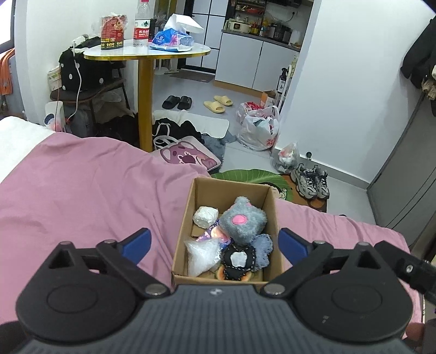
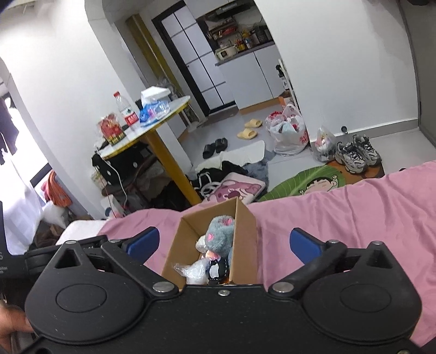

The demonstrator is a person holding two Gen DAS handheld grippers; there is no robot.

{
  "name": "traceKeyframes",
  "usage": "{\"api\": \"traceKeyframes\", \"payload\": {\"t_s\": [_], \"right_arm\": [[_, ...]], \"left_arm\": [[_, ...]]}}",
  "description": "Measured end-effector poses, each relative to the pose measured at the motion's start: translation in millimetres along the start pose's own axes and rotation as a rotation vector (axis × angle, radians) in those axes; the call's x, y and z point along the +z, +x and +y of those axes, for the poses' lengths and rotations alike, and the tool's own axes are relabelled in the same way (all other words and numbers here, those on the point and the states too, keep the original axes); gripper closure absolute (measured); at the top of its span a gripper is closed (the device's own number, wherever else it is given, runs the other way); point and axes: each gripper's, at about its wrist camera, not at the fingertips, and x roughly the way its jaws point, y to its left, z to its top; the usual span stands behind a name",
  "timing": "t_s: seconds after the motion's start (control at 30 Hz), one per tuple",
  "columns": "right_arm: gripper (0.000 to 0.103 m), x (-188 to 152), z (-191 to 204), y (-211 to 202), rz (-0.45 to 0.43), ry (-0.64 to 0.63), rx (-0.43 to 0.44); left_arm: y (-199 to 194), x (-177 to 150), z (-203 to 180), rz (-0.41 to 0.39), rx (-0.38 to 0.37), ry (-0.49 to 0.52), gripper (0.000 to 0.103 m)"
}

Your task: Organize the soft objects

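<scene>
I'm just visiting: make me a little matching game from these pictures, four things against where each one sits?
Things:
1. grey plush
2. water bottle
3. sneakers
4. yellow slippers

Places:
A. on the round table
B. on the bare floor near the kitchen
C. inside the cardboard box on the pink bedspread
D. on the mat by the wall

Pairs: 1-C, 2-A, 3-D, 4-B

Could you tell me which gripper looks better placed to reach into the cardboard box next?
Probably the left gripper: open, it looks squarely into the cardboard box; the right gripper sees it obliquely past a wall.
</scene>
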Motion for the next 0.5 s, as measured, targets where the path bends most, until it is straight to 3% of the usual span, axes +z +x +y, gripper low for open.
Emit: {"api": "traceKeyframes", "payload": {"t_s": [0.5], "right_arm": [[0.000,11,-4,-45,-0.046,-0.021,0.021]], "left_arm": [[-51,-4,-19,-0.054,-0.017,0.054,0.000]]}}
